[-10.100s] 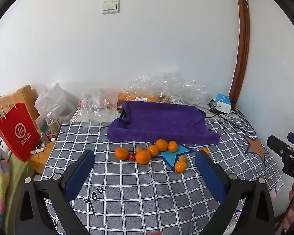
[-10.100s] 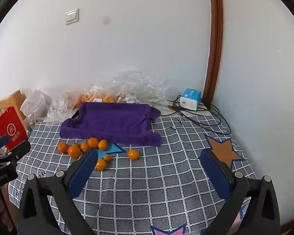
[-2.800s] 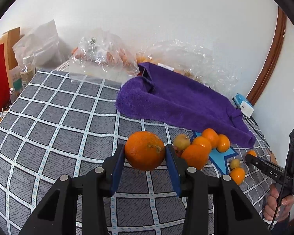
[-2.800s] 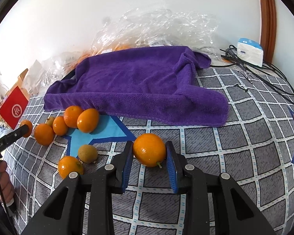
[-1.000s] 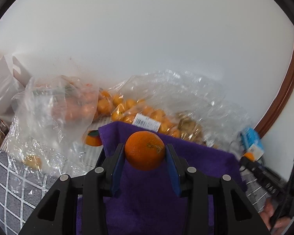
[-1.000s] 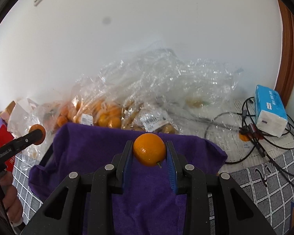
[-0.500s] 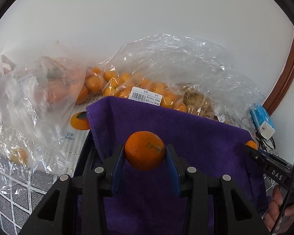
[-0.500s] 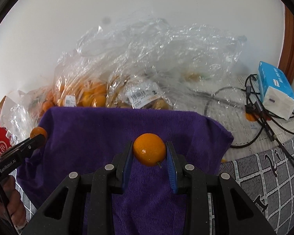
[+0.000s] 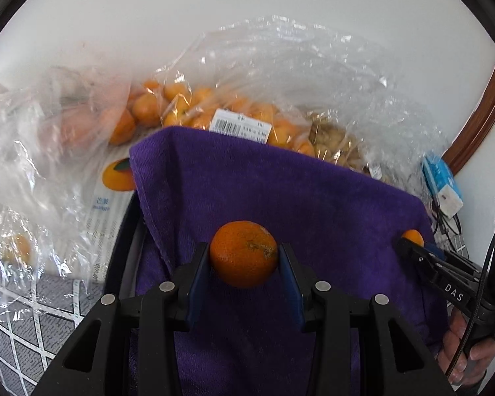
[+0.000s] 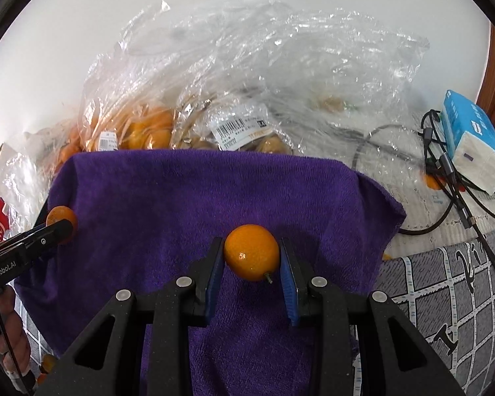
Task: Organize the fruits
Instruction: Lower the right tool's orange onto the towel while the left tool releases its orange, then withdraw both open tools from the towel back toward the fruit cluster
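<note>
You had an orange (image 9: 243,253) clamped in your left gripper (image 9: 244,264) and another fruit (image 10: 251,252) pinched in your right gripper (image 10: 251,260), both over the purple towel (image 9: 280,198). Released there, I judged either might roll toward the towel's edge.

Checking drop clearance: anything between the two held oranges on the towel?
Right wrist view: only bare purple towel between left-held orange and right-held orange.
</note>
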Demonstrator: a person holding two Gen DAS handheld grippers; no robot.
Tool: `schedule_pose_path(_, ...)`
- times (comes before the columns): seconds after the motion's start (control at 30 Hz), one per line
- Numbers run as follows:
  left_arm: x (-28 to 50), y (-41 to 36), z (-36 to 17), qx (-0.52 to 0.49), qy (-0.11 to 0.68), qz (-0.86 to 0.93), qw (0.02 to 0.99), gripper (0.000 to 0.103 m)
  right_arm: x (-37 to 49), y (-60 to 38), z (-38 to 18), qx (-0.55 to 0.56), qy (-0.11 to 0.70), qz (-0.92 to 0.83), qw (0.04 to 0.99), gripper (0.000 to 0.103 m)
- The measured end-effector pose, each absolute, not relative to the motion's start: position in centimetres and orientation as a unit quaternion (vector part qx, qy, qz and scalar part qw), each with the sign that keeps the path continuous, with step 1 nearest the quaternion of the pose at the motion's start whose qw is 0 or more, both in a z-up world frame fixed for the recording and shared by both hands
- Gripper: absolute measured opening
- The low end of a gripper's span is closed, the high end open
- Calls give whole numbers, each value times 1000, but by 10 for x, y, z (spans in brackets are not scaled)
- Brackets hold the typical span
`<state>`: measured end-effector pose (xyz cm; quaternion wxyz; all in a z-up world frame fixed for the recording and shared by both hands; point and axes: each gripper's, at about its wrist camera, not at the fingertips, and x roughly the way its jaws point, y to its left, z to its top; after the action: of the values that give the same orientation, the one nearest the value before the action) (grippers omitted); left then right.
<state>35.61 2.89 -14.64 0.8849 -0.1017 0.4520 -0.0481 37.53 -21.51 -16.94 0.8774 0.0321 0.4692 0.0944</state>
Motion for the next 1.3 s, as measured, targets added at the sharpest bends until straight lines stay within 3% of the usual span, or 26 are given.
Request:
schedule_pose_path(0.43,363,26,-154,-91,476,-44,873,40,381,-210,-176,22,478,94,873,35)
schedule_pose_path(0.57,362,27,-149,-99,470,-38,876,40,375,-212,-169,22,468,101,878,54)
schedule_pose_path(0.63,360,30,-143,-102,464,-38,879,42,372,-213,-164,23,457,102,883,70)
schedule_pose_path(0.7,357,32,-136,-104,456,-39,883,46,371,-215,-158,26,443,97,891,75)
schedule_pose_path(1.2,324,18,-75,-77,376,-44,922,48,311,-228,-106,34,377,52,924,75)
schedule_pose_path(1.3,314,12,-58,-84,367,-65,924,42,287,-241,-97,39,373,29,926,67)
